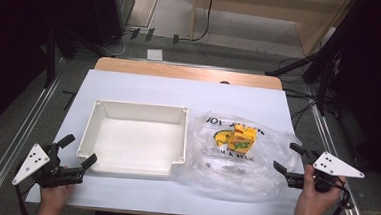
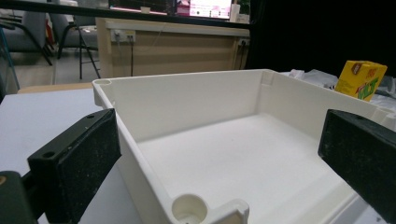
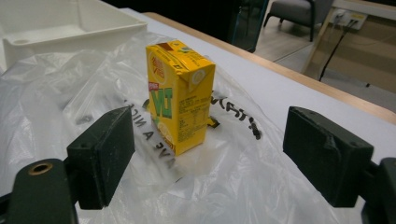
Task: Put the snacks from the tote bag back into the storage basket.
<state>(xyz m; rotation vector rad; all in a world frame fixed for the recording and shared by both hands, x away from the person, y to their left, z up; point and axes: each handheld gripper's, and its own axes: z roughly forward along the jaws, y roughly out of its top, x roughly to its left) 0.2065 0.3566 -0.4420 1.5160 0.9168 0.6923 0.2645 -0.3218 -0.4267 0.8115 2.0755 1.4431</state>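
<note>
A yellow drink carton (image 1: 243, 135) stands upright on a crumpled clear plastic bag (image 1: 235, 165) at the table's right. My right gripper (image 1: 285, 157) is at the bag's right edge, open, with the carton (image 3: 180, 95) ahead of its jaws and apart from them. The bag (image 3: 219, 186) lies under and between its jaws. An empty white tray (image 1: 141, 105) sits left of the bag. My left gripper (image 1: 81, 149) is open at the tray's near left corner. In the left gripper view that corner (image 2: 205, 210) lies between the jaws, untouched, and the carton (image 2: 360, 79) shows beyond the tray's far wall.
The white table top (image 1: 179, 89) has a wooden strip along its far edge. Metal rails run along both sides of the table. Cables and stand legs lie on the floor beyond.
</note>
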